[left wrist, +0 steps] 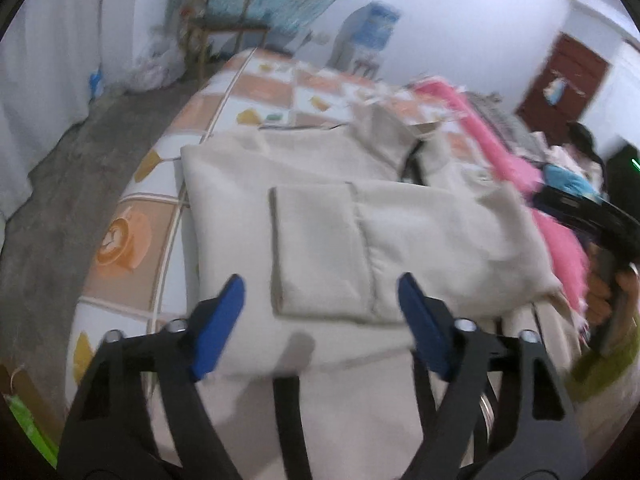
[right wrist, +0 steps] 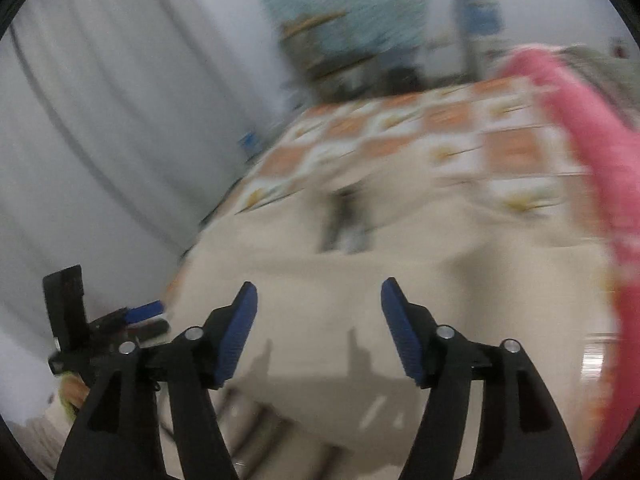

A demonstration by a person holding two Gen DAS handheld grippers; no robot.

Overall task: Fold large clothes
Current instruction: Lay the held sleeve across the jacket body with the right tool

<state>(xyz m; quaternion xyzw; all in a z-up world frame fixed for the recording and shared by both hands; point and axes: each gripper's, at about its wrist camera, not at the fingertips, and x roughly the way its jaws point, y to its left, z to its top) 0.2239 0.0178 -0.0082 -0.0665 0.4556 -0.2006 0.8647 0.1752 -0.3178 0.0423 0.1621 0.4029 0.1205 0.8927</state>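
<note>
A cream hooded sweatshirt (left wrist: 320, 184) lies partly folded on the bed, one cuffed sleeve (left wrist: 316, 248) laid across its body. My left gripper (left wrist: 320, 300) is open and empty, hovering just above the sleeve's cuff end. In the blurred right wrist view the same cream garment (right wrist: 360, 280) fills the middle. My right gripper (right wrist: 318, 312) is open and empty above its near part. The right gripper also shows in the left wrist view (left wrist: 592, 224) at the garment's right side, and the left gripper shows in the right wrist view (right wrist: 132, 316) at far left.
The bed has an orange-and-white patterned sheet (left wrist: 132, 232). A pink cloth (left wrist: 516, 160) and other clothes lie along its right side. A bare concrete floor (left wrist: 60, 184) and white curtain (right wrist: 100, 120) are on the left. A wooden frame (left wrist: 224, 12) stands beyond the bed.
</note>
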